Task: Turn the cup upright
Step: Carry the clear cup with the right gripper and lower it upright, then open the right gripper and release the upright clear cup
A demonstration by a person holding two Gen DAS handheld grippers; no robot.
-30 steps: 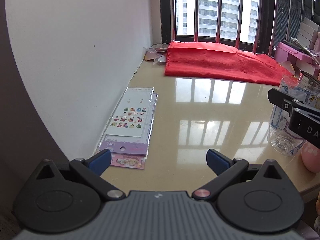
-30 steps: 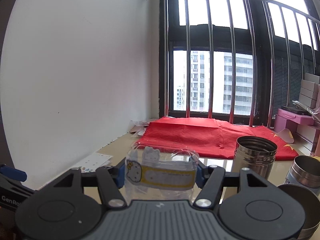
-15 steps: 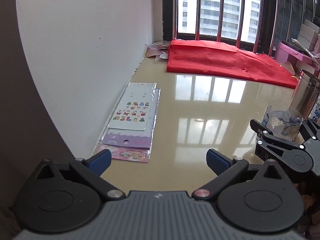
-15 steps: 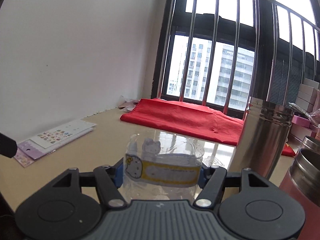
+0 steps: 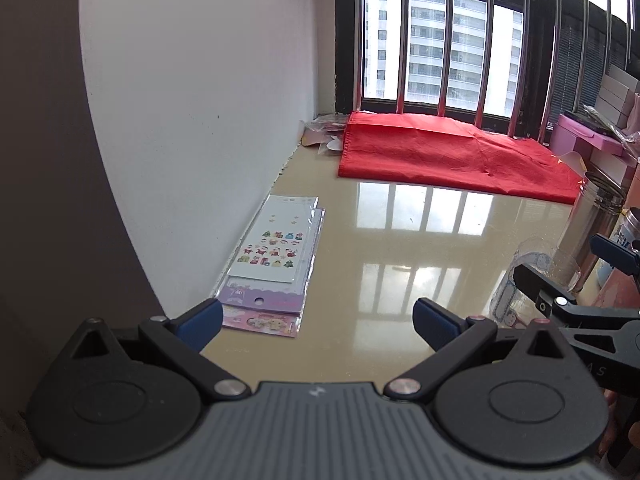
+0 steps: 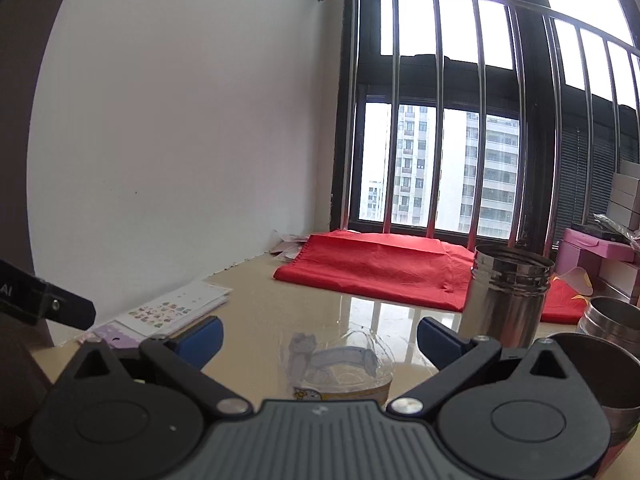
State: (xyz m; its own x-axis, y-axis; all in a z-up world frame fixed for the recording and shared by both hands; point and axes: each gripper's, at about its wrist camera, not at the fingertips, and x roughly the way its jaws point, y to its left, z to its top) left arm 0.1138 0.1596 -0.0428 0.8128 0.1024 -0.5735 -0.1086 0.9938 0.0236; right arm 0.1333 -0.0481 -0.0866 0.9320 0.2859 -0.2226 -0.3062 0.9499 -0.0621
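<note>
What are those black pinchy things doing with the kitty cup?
A person holds a gripper in each hand. The right gripper is open, its fingers spread on both sides of the clear plastic cup, which stands upright, mouth up, on the beige table and is not held. The left gripper is open too, holding nothing. A steel flask stands just past the cup.

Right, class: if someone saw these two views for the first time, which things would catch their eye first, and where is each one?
The bright red cloth under the barred window at the far end of the table stands out first. Next comes the clear cartoon-printed cup, standing mouth-up on the tabletop between the open fingers of the right gripper, with a steel flask just beyond it to the right. Colourful sticker sheets lie along the white wall on the left.
</note>
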